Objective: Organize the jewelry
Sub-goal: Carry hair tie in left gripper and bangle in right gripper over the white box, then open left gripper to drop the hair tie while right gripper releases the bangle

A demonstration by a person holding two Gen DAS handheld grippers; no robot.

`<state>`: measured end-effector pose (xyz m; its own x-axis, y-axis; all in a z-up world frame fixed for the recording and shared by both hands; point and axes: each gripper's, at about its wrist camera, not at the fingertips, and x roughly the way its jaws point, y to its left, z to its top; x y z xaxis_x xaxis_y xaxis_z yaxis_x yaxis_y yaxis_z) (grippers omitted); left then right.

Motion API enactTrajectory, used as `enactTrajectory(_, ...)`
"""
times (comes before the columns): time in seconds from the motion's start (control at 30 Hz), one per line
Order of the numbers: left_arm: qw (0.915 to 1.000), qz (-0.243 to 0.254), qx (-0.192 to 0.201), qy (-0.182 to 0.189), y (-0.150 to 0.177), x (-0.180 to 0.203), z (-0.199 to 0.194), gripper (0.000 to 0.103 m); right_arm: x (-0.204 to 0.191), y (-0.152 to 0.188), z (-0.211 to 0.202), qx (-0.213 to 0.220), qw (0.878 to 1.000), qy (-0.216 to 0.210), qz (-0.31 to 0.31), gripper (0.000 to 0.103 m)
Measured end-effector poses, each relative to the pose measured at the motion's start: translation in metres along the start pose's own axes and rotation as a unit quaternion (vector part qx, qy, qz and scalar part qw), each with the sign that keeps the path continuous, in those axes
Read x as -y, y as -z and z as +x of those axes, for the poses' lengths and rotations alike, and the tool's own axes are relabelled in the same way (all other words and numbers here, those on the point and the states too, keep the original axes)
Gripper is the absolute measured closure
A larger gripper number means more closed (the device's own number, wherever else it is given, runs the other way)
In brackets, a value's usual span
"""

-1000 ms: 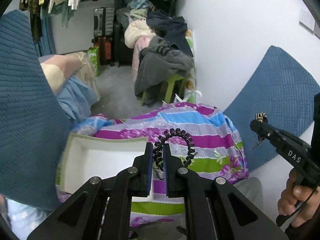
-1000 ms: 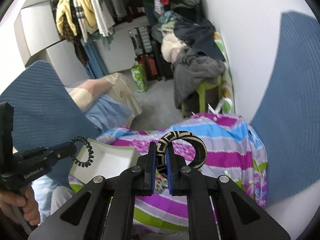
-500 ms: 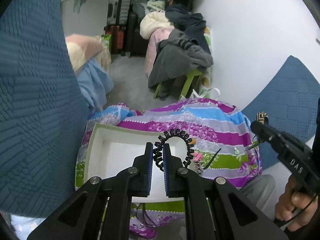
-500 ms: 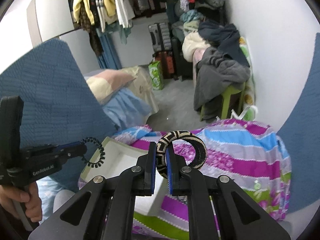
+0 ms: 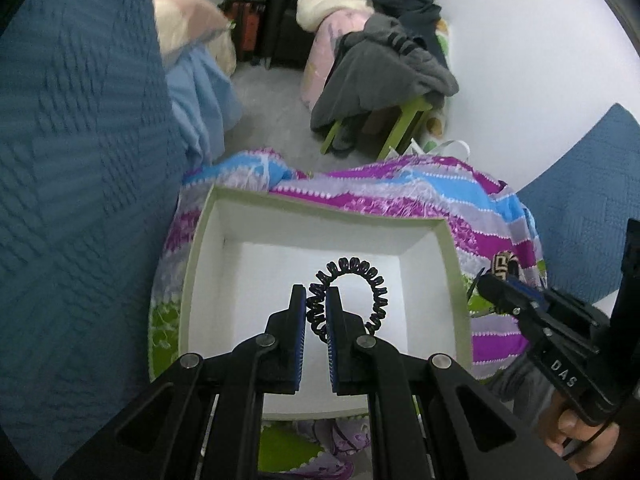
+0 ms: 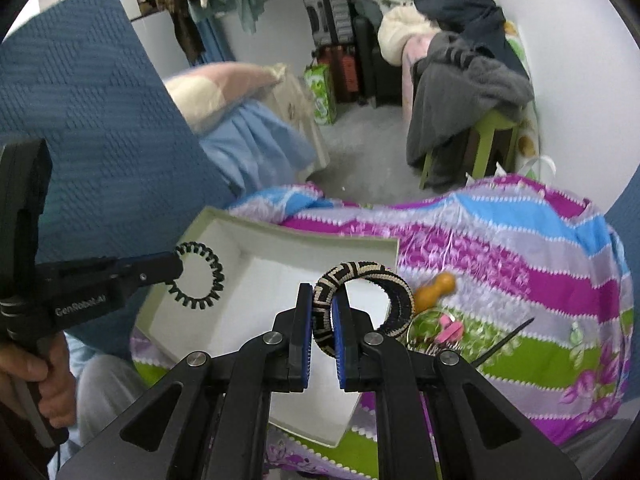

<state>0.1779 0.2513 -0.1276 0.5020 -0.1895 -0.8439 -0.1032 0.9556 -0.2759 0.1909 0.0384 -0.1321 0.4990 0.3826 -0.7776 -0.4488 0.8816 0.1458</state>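
My left gripper (image 5: 316, 300) is shut on a black spiral hair tie (image 5: 360, 280) and holds it above the inside of an open white box (image 5: 320, 212). The hair tie (image 6: 198, 276) and left gripper (image 6: 172, 270) also show at the left of the right wrist view. My right gripper (image 6: 322, 300) is shut on a black and beige patterned bangle (image 6: 372, 280), held over the right edge of the white box (image 6: 288, 236). The bangle's tip (image 5: 504, 262) and the right gripper (image 5: 486, 284) show at the right of the left wrist view.
The box sits on a striped purple, blue and green cloth (image 6: 520, 260). On the cloth right of the box lie an orange peg-like piece (image 6: 436, 286), a pink clip (image 6: 450, 330) and a dark thin stick (image 6: 504, 342). Blue quilted cushions (image 5: 80, 160) flank both sides.
Both grippers have tilted down and moved toward the white box. The hair tie is now over the box's interior and the bangle over its right edge.
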Motion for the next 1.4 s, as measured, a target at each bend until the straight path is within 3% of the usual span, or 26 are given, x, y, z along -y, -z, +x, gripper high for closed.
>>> enactTrajectory(0.4, 0.9993, 0.0, -0.038, 0.007, 0.011, -0.008, 0.036, 0.095, 0.001, 0.021, 0.04, -0.058, 0.998, -0.009, 0.011, 0.092)
enactTrajectory(0.43, 0.9993, 0.0, -0.035, 0.009, 0.011, -0.008, 0.033, 0.093, 0.002, 0.021, 0.04, -0.061, 0.998, -0.015, 0.013, 0.09)
enactTrajectory(0.5, 0.9995, 0.001, -0.029, 0.013, 0.01, -0.006, 0.025, 0.093, 0.002, 0.019, 0.04, -0.064, 0.998, -0.021, 0.015, 0.07)
enactTrajectory(0.53, 0.9996, 0.002, -0.024, 0.012, 0.008, -0.006, 0.019, 0.093, 0.001, 0.018, 0.038, -0.063, 0.998, -0.025, 0.014, 0.068)
enactTrajectory(0.77, 0.9996, -0.007, 0.027, 0.007, -0.011, -0.003, -0.044, 0.092, -0.003, -0.004, -0.007, -0.01, 1.0, -0.029, 0.001, 0.064)
enactTrajectory(0.9, 0.9978, -0.015, 0.065, 0.0, -0.017, 0.006, -0.083, 0.054, -0.001, -0.019, -0.043, 0.029, 0.999, -0.025, -0.003, 0.062)
enactTrajectory(0.93, 0.9969, -0.015, 0.077, -0.001, -0.018, 0.009, -0.093, 0.052, 0.0, -0.023, -0.053, 0.039, 0.999, -0.023, -0.002, 0.061)
enactTrajectory(1.17, 0.992, -0.005, 0.126, -0.001, -0.016, 0.038, -0.147, 0.051, 0.015, -0.029, -0.116, 0.096, 0.995, -0.016, 0.004, 0.06)
enactTrajectory(1.4, 0.9895, 0.02, 0.143, 0.014, 0.001, 0.085, -0.17, 0.051, 0.035, -0.019, -0.169, 0.14, 0.99, 0.005, 0.009, 0.059)
